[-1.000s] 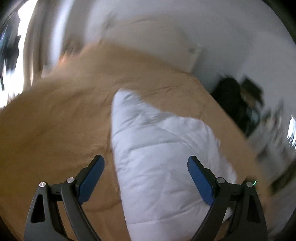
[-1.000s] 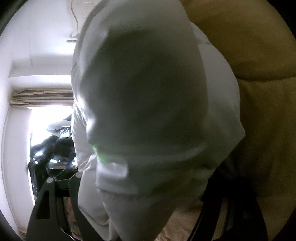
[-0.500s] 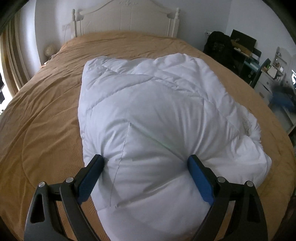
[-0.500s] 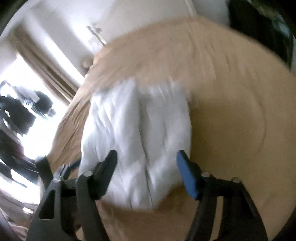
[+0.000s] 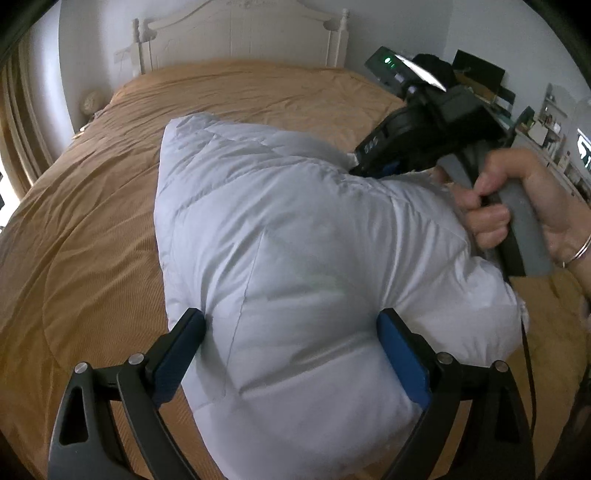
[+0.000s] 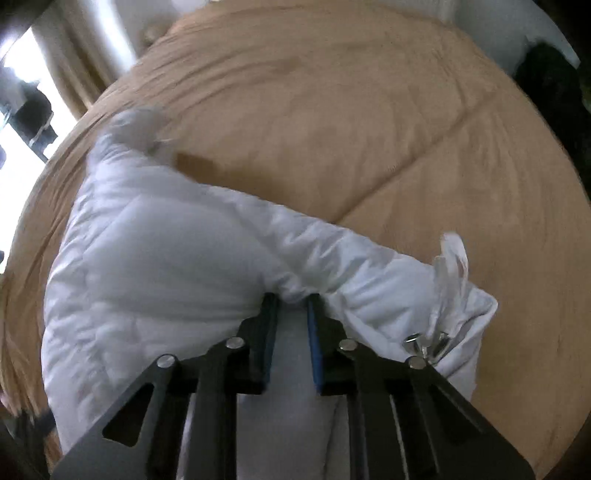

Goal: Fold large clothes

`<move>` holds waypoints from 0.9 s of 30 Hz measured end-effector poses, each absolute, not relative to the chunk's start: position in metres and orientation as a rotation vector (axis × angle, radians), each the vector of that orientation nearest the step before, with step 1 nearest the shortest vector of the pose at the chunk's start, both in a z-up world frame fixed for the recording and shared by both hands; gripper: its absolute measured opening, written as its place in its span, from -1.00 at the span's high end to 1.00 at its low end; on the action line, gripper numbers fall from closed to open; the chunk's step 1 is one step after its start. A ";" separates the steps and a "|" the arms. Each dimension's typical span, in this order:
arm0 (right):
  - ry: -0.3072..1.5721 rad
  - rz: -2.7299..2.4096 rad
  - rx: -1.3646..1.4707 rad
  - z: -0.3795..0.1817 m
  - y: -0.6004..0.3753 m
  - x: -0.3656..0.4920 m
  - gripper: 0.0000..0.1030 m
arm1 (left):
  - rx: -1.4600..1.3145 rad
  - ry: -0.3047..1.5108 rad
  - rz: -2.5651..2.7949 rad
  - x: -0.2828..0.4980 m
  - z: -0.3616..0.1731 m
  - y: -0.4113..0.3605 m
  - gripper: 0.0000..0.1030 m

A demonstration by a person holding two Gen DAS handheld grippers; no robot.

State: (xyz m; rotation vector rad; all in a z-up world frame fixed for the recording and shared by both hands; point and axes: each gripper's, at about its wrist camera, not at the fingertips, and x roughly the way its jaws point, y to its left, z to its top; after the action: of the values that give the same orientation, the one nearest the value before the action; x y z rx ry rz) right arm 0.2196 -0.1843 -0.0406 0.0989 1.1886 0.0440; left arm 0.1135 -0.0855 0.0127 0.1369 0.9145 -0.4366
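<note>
A puffy white padded jacket [image 5: 288, 251] lies bunched on the tan bedspread [image 5: 92, 229]. My left gripper [image 5: 291, 343] is open, its jaws wide apart on either side of the jacket's near end. My right gripper [image 6: 291, 314] is shut on a fold of the jacket [image 6: 155, 266], with fabric pinched between the blue pads. In the left wrist view the right gripper [image 5: 373, 166] presses into the jacket's far right side, held by a hand [image 5: 517, 199]. A sleeve [image 6: 369, 266] with a toggle cord runs to the right.
The bed has a white headboard [image 5: 240, 33] against the wall. Dark bags and cluttered shelves [image 5: 480, 81] stand to the right of the bed. Curtains and a bright window [image 6: 22, 74] are on the left.
My right gripper came down onto the jacket and closed on a fold. My left gripper stayed open around the near end. The jacket has settled on the bed.
</note>
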 end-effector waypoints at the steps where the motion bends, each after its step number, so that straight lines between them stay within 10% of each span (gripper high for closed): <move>1: 1.190 0.040 0.135 -0.039 -0.189 0.220 0.74 | 0.135 0.920 -0.438 0.114 0.012 -0.085 -0.85; 9: 0.908 0.112 0.124 0.032 -0.174 0.083 0.73 | 0.102 0.944 -0.451 0.112 0.008 -0.075 -0.86; 16: 0.960 -0.013 0.031 -0.064 -0.162 0.018 0.74 | -0.140 0.965 -0.444 0.118 0.037 -0.035 -0.71; 27: 0.907 0.014 0.193 -0.034 -0.172 0.008 0.72 | -0.053 1.014 -0.363 0.127 0.003 -0.053 -0.81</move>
State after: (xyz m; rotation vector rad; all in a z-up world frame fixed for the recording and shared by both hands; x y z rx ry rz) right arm 0.0080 -0.1717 -0.0335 0.1929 0.9072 0.0136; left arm 0.1267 -0.0533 0.0025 -0.0531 1.0138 -0.3634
